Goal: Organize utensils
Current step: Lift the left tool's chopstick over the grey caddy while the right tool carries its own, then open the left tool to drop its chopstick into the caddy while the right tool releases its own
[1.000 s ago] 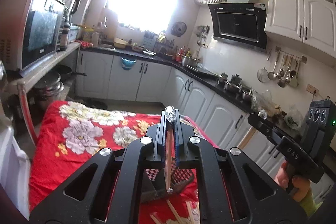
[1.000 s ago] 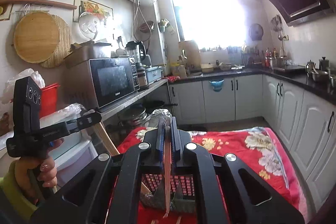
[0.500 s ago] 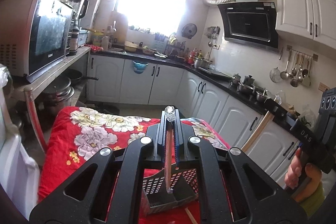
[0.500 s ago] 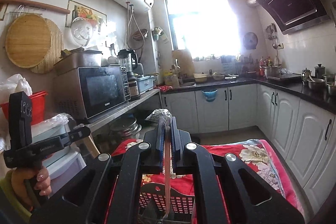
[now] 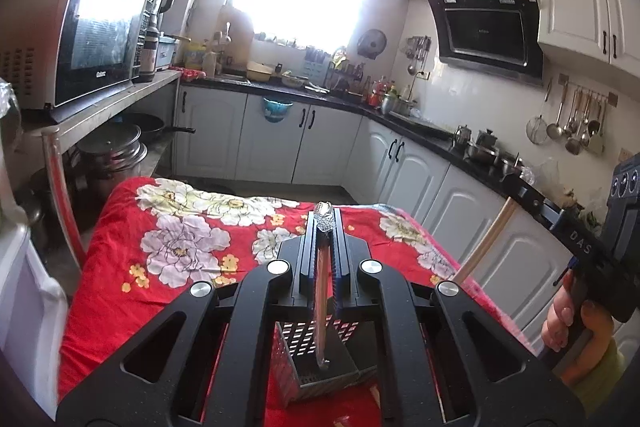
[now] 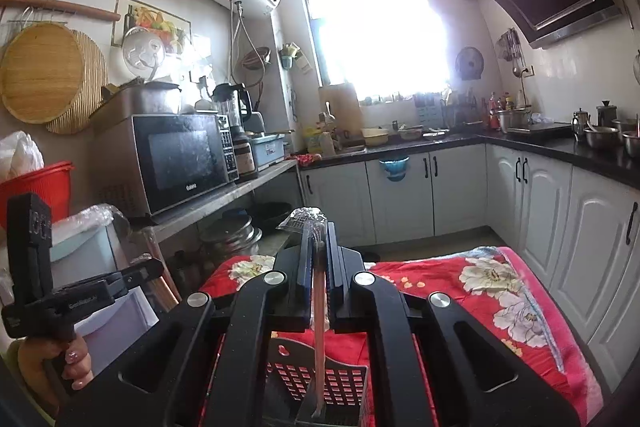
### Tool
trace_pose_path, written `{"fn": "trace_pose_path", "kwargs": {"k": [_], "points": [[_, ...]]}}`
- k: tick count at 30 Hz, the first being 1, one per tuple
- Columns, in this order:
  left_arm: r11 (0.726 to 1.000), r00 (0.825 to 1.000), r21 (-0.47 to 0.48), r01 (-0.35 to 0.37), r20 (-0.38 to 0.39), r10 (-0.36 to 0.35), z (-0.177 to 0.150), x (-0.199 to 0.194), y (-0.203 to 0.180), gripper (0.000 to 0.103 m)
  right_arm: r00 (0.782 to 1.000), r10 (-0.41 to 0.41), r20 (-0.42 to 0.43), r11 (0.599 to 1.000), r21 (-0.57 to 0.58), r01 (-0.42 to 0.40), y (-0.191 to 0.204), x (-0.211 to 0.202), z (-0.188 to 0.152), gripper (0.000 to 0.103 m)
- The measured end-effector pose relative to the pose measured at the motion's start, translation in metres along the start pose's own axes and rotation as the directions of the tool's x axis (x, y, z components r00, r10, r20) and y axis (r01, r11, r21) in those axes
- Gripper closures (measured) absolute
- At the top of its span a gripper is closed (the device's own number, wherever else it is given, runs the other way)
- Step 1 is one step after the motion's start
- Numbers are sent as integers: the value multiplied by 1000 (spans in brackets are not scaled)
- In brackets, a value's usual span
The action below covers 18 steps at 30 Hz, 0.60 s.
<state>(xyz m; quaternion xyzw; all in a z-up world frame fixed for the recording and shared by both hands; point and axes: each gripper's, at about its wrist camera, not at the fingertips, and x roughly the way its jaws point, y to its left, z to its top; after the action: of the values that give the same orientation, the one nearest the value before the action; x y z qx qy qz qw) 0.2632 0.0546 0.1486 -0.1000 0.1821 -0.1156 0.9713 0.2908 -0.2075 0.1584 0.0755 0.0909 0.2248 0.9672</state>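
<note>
Left gripper (image 5: 323,227) fingers clamped on a spoon (image 5: 321,291), its tip hanging over the black holder (image 5: 316,367) on the red-clothed desk (image 5: 120,287).

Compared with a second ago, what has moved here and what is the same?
Both hand-held grippers came down toward the black perforated basket on the red floral cloth; it now sits larger and closer under the spoons. The left hand-held gripper stays shut on its spoon, the right hand-held gripper on its spoon. Nothing was released.
</note>
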Motion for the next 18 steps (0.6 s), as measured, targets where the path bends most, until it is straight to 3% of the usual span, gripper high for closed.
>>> {"fn": "trace_pose_path", "kwargs": {"k": [18], "points": [[999,1000,40,-11,-16,11,-40,19,-10,100,999,-13,-38,1000,25,14,-3,22,-54,97]]}}
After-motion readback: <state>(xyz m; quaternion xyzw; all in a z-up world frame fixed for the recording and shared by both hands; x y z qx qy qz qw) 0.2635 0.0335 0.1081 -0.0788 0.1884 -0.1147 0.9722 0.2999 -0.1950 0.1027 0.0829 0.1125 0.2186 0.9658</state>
